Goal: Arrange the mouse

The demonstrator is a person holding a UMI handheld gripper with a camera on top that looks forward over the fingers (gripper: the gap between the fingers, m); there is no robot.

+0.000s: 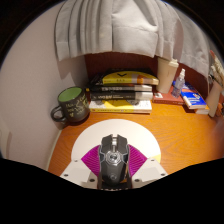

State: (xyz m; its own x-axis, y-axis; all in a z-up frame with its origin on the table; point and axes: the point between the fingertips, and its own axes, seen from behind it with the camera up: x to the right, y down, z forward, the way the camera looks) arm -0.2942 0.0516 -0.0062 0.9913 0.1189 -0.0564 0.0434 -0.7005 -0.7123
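Observation:
A black gaming mouse (pixel 113 158) with grey markings sits lengthwise between my fingers, its nose pointing away from me. My gripper (pixel 113 165) is shut on it, with the magenta pads (pixel 89 158) pressed against its left and right flanks. Under and just ahead of the mouse lies a round white mat (pixel 113 130) on the wooden desk (pixel 185 135). Whether the mouse rests on the mat or hangs just above it cannot be told. The rear of the mouse is hidden at the bottom of the view.
A green mug (pixel 70 103) stands left of the mat. A stack of books (pixel 123 92) lies beyond it against the wall. A small bottle (pixel 181 82) and a blue box (pixel 196 100) stand at the right. A white curtain (pixel 110 28) hangs behind.

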